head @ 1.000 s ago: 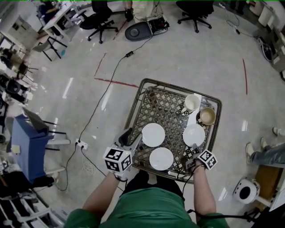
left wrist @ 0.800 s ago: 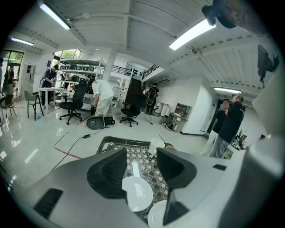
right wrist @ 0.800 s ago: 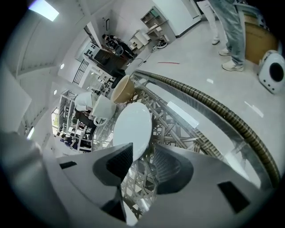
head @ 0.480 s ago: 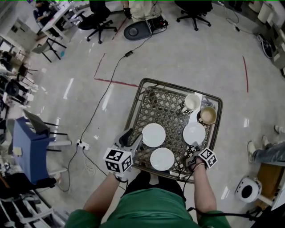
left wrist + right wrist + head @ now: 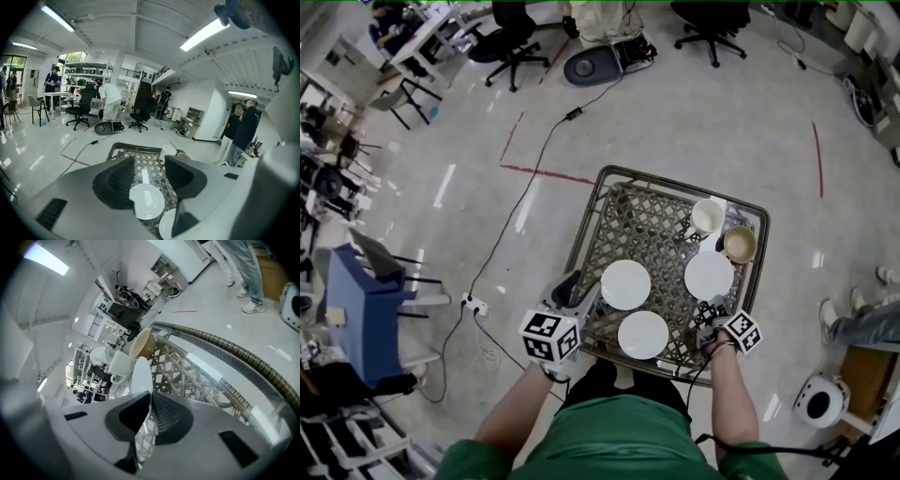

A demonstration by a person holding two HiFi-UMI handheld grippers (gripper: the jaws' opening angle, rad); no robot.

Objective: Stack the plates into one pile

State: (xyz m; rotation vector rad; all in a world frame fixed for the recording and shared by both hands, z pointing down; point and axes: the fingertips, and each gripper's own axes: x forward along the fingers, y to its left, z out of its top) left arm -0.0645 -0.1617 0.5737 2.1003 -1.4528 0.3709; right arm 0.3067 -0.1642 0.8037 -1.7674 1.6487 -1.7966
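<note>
**White plate pinched at the basket's right side, the pile lying to its left**

A wire basket (image 5: 589, 217) is seen from above, with three white plates lying flat in its near half, none yet stacked. The right plate (image 5: 710, 275) lies by the basket's right wall, just short of two cups (image 5: 706, 216) in the far right corner. The right gripper (image 5: 712, 307) is set at that plate's near rim and its jaws have just been closing. In the right gripper view the rim is seen clamped edge-on between them, with the plate running straight away towards the basket's far end.

The other two plates are found to the left: the near plate (image 5: 643, 334) at the basket's near edge and the left plate (image 5: 625, 284) towards its left wall. The left gripper (image 5: 568, 286) is held wide and empty at the basket's near left corner, closest to the left plate. A leftward carry across the basket is judged to be what the coming move needs.
</note>
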